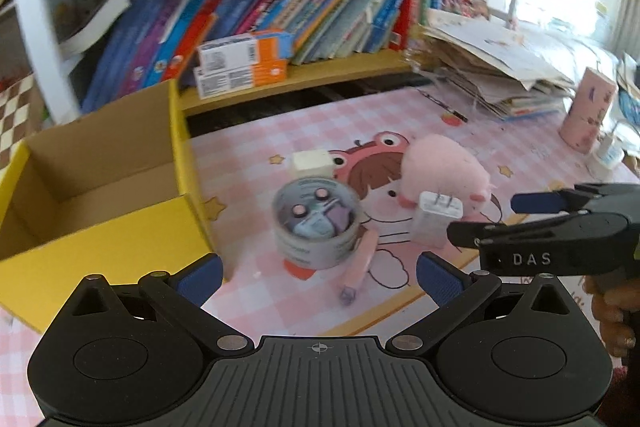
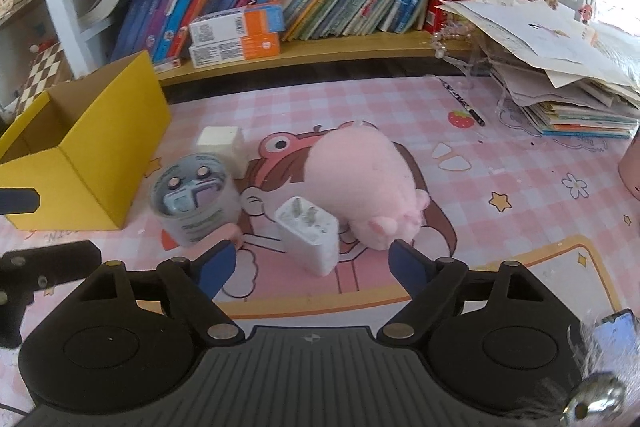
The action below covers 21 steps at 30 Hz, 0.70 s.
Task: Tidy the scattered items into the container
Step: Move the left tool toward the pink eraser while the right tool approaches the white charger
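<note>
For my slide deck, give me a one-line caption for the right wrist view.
Open right hand-held gripper nearing a white charger beside a pink plush toy.

The right gripper [image 2: 312,261] hangs low over the worktop [image 2: 500,163], which is covered by a pink checked cartoon mat; its blue-padded jaws stand apart with nothing pressed between them. Just ahead of the gap a white plug adapter [image 2: 310,239] stands on end, prongs up. Behind it lies a pink plush toy [image 2: 360,183], touching or nearly touching the adapter. To the left stands a roll of tape [image 2: 194,195] with small items inside its core, and a white cube [image 2: 222,147] sits just behind it. The open yellow cardboard box [image 2: 100,163] stands farther left. Books fill the shelf [image 2: 340,45] behind, and a stack of papers [image 2: 560,79] lies at the right.
</note>
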Motion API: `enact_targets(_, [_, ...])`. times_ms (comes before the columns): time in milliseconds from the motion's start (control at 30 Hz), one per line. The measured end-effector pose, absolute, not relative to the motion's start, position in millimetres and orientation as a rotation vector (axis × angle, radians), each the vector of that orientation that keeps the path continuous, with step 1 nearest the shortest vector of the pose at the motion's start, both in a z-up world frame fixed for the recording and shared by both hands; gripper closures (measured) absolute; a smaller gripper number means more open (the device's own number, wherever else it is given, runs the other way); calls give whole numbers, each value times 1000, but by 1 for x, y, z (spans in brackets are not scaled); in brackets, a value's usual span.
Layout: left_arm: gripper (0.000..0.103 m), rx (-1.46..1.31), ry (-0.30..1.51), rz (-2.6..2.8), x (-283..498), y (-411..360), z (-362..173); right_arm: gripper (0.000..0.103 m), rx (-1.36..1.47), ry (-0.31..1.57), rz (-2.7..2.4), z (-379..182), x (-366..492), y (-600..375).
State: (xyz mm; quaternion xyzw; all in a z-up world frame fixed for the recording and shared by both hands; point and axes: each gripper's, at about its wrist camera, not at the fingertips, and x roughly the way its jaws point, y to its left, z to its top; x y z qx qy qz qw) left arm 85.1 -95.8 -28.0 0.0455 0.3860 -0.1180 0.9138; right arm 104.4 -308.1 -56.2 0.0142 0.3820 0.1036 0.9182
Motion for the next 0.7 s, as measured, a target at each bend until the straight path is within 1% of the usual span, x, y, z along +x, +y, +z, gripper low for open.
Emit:
enact_targets(200, [1,89,818,-256,98,-104,-37,23,25,771,199,-60,111,-315])
enact_targets(300, [8,89,833,-258,103,-106,-42,23,27,767,188,-61,115,-317])
enact_targets(467, [10,96,858,-265,109,-110,-49,23,34,774,171,-65,119,-322])
enact_targets(600, [16,102,866,-276,113,-113,-52,23,31,774,161,-67,122,-324])
enact_targets(700, [17,105,876,-283,115,-115,-55,23,26,779,156,-70,125,-324])
